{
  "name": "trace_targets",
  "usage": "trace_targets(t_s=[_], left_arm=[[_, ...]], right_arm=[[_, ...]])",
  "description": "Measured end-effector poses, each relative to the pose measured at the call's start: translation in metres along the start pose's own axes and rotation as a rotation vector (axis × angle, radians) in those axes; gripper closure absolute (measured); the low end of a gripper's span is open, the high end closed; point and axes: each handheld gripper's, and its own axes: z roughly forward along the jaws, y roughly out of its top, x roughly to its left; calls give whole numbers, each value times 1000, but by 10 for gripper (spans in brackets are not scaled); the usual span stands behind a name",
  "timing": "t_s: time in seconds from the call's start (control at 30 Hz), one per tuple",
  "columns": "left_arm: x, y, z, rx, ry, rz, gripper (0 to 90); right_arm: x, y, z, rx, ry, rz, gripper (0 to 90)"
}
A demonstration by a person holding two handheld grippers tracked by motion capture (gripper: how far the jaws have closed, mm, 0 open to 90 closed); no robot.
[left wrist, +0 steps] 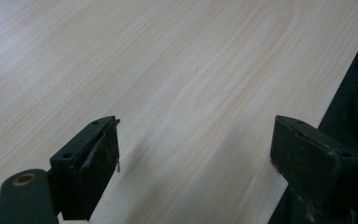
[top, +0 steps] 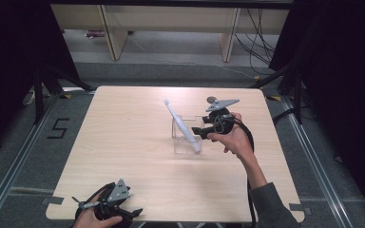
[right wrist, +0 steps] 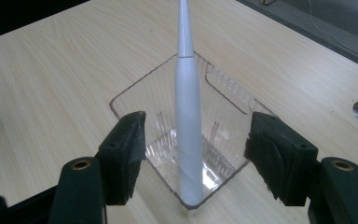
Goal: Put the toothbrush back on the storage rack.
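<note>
Toothbrush: white, smooth, tapered, leaning in box
Box: clear ribbed plastic, square
Counter: pale woodgrain
Right gripper: spread
Left gripper: spread

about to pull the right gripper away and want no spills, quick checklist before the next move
1. Toothbrush in the clear box, leaning on its rim: ok.
2. Right gripper jaws open, apart from the toothbrush: ok.
3. Box upright on the table: ok.
4. Left gripper open, holding nothing, over bare table at the near edge: ok.
5. Toothbrush will stay put once the gripper withdraws: cannot tell.
</note>
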Motion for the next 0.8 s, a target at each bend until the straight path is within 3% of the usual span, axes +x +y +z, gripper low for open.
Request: trace_targets(t_s=[0.23,0.8], left_arm=[[-2,-1,0,-14,6,-20,149],[-1,0,-1,-13,6,-3,149]], right_arm=[[0,-2,-6,7,-3,-3,371],[3,-12,-20,1,-8,-11,362]])
